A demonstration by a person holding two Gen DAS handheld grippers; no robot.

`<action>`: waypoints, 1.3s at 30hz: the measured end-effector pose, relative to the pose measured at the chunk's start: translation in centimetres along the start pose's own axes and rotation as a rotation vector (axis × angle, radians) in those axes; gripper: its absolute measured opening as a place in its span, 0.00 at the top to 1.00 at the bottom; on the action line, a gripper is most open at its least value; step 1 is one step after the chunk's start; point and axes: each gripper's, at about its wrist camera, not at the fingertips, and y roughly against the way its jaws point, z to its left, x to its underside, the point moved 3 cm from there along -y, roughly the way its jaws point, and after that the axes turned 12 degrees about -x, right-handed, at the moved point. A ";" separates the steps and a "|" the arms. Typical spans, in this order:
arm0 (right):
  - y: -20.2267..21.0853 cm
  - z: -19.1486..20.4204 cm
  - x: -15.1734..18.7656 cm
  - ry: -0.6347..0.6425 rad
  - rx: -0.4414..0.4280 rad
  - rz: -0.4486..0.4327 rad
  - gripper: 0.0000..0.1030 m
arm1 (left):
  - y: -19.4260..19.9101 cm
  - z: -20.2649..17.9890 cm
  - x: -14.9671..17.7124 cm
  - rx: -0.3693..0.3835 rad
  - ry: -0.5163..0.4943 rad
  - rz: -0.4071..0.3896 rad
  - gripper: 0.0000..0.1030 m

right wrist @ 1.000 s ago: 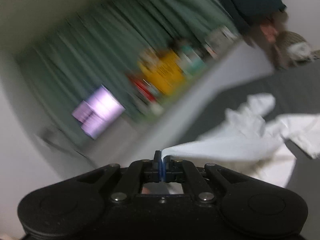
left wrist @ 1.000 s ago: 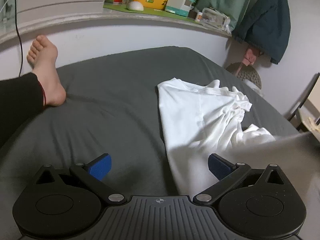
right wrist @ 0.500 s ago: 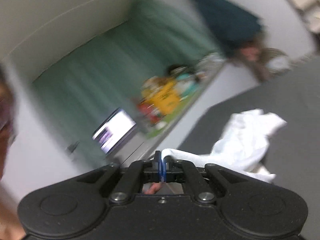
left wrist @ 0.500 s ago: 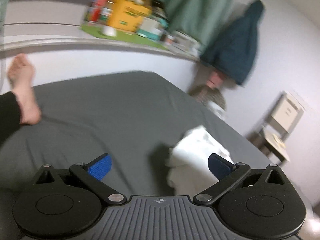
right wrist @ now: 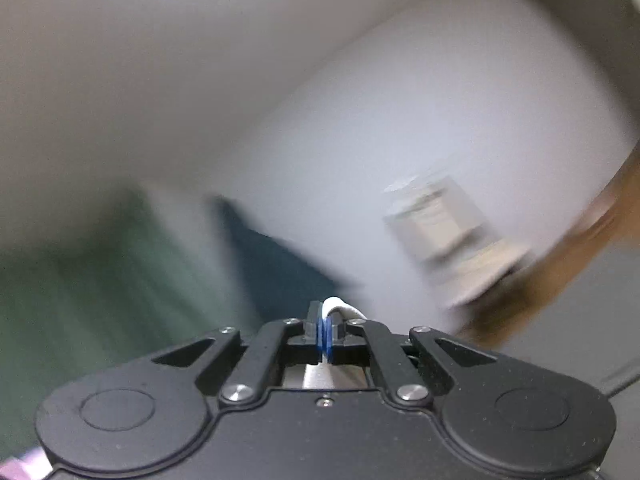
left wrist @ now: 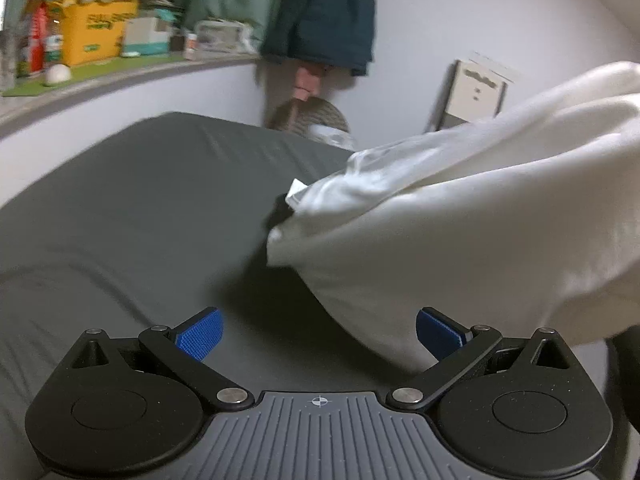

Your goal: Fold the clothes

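Observation:
A white garment (left wrist: 460, 216) hangs lifted above the grey bed (left wrist: 140, 200) and fills the right half of the left wrist view. My left gripper (left wrist: 318, 334) is open and empty, low over the bed, with the cloth hanging just in front of its right finger. My right gripper (right wrist: 325, 326) is shut on a small fold of the white garment (right wrist: 338, 307) and points up at the wall; the view is blurred and the rest of the cloth is hidden.
A shelf (left wrist: 120, 68) with a yellow box (left wrist: 98, 32) and several small items runs along the back wall. A dark blue jacket (left wrist: 320, 16) hangs on the wall, with a woven basket (left wrist: 312, 118) below it. A chair (left wrist: 476, 92) stands at the right.
My right gripper has swung upward and to the right, lifting the garment off the bed. My left gripper has turned right; the foot has left its view and the cloth now hangs close in front.

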 end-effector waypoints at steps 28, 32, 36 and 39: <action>-13.3 -9.9 32.5 0.066 0.358 1.202 0.98 | -1.0 -6.3 4.4 0.105 -0.240 0.031 0.00; -17.7 -7.4 31.2 0.162 0.299 1.105 0.98 | -0.9 -6.2 4.3 0.103 -0.255 0.017 0.00; -21.7 -4.4 26.4 0.164 0.213 0.860 0.98 | -1.3 -6.2 4.3 0.102 -0.235 0.024 0.00; -23.1 -3.8 24.1 0.185 0.203 0.728 0.98 | -1.8 -6.3 4.3 0.103 -0.226 0.028 0.00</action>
